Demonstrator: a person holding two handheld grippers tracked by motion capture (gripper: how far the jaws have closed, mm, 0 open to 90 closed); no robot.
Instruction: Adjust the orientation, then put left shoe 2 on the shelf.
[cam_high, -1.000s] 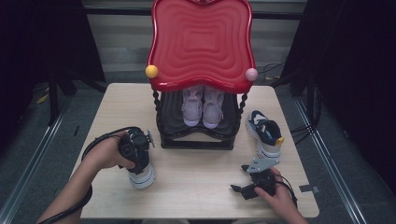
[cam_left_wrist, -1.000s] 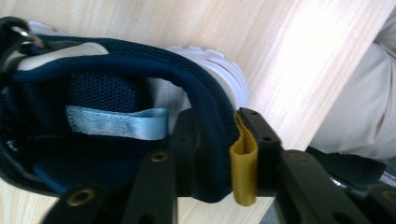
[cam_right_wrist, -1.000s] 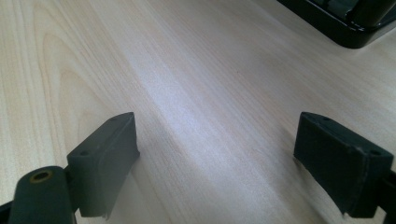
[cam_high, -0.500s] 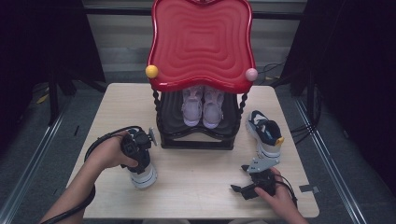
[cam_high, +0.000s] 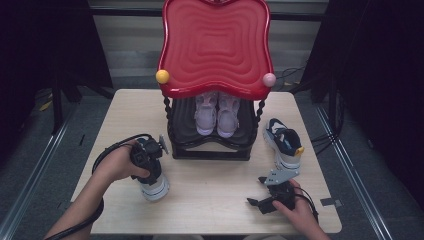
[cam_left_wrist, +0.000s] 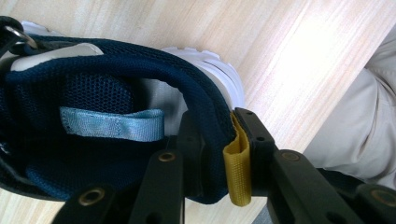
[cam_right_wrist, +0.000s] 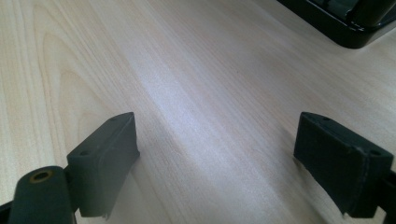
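A navy mesh sneaker (cam_left_wrist: 93, 93) with a white sole stands on the wooden table (cam_high: 215, 200) at the front left, where the high view shows its white sole (cam_high: 156, 189). My left gripper (cam_left_wrist: 219, 140) comes down on its heel. One jaw is inside the collar and the other outside, pinching the rim beside the yellow pull tab (cam_left_wrist: 238, 172). From above, the left gripper (cam_high: 150, 172) sits under the person's hand. My right gripper (cam_high: 255, 191) rests at the front right with jaws wide apart; the right gripper (cam_right_wrist: 215, 149) has just bare wood between them.
A black shoe rack (cam_high: 210, 147) with a red wavy top (cam_high: 216, 47) stands mid-table and holds a pair of lilac shoes (cam_high: 217, 112). A matching navy sneaker (cam_high: 284, 142) lies right of the rack. Cables trail from both grippers.
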